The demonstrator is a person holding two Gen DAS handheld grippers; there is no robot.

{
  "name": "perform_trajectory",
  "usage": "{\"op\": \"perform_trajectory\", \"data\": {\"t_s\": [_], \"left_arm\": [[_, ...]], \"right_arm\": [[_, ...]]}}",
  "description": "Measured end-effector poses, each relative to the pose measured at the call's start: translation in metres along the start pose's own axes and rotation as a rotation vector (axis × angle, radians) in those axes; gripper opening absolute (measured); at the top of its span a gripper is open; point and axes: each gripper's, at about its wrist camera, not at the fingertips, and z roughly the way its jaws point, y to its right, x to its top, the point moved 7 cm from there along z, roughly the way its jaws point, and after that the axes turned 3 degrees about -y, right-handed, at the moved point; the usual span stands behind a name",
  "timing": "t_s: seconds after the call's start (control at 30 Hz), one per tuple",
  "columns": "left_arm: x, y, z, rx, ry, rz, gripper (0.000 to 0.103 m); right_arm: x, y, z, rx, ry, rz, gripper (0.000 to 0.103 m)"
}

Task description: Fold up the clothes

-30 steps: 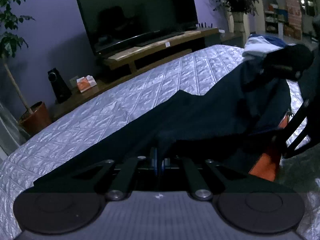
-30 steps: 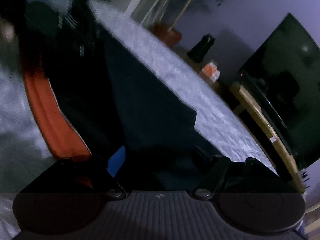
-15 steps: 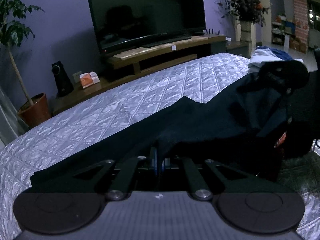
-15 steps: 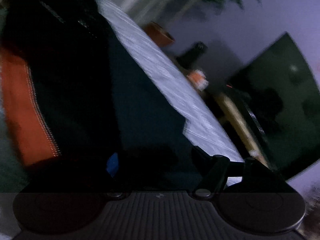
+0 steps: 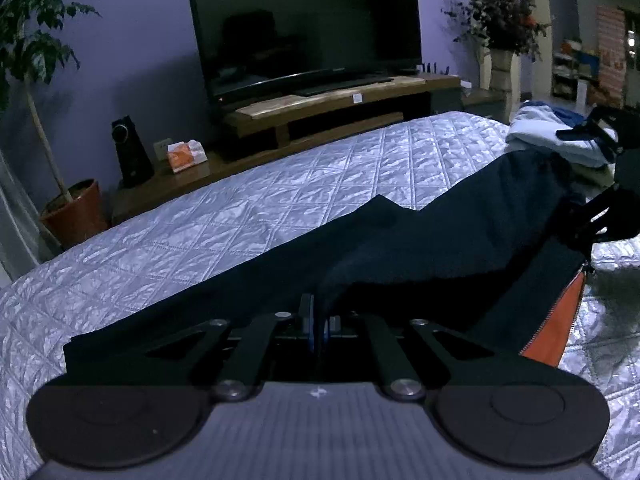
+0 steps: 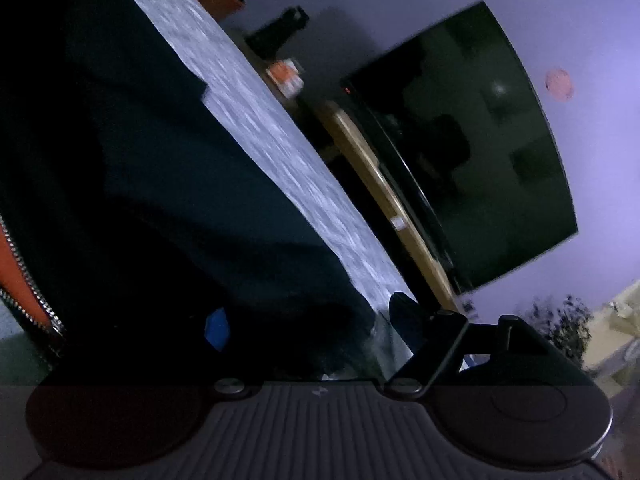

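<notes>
Dark jacket (image 5: 420, 240), orange lining, zip: spread on quilted bed (image 5: 240, 208). Left gripper (image 5: 318, 324): pinched tight on its near edge. Right gripper (image 6: 308, 320): jaws opening, cloth between them, contact lost in shadow; right-wrist view blurred, tilted

A long dark jacket with an orange zipped lining (image 5: 440, 248) lies across the silver quilted bed (image 5: 248, 216). The left gripper (image 5: 318, 326) sits at the jacket's near edge, and the right gripper (image 5: 596, 184) is at its far right end. Behind that end, a pile of pale folded clothes (image 5: 548, 132) rests on the bed. Past the bed stands a long wooden TV stand (image 5: 340, 108) with a big flat TV (image 5: 304, 24) on it. Left of the stand are a small tissue box (image 5: 186, 152), a black speaker (image 5: 130, 152) and a potted tree (image 5: 44, 92).
</notes>
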Motion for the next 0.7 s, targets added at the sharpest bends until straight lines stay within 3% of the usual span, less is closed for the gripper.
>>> {"op": "perform_trajectory", "data": {"t_s": [0.13,0.2,0.23,0.27,0.4,0.7], "left_arm": [[0.0,0.0,0.003,0.01,-0.001,0.001,0.004],[0.0,0.0,0.003,0.014,0.001,0.001,0.004],[0.0,0.0,0.004,0.016,0.002,0.008,0.004],[0.0,0.001,0.004,0.018,0.003,0.015,0.004],[-0.002,0.004,0.004,0.016,0.004,0.037,0.004],[-0.002,0.005,-0.001,0.014,0.014,0.042,0.004]], "right_arm": [[-0.005,0.004,0.002,-0.004,0.019,0.005,0.08],[-0.003,0.005,-0.001,-0.013,0.045,0.0,0.046],[-0.004,0.006,-0.002,-0.025,0.051,-0.013,0.046],[-0.002,0.006,0.002,-0.025,0.058,-0.029,0.037],[-0.005,0.006,0.005,-0.003,0.065,-0.08,0.022],[-0.005,0.028,-0.021,0.085,0.091,-0.017,0.015]]}}
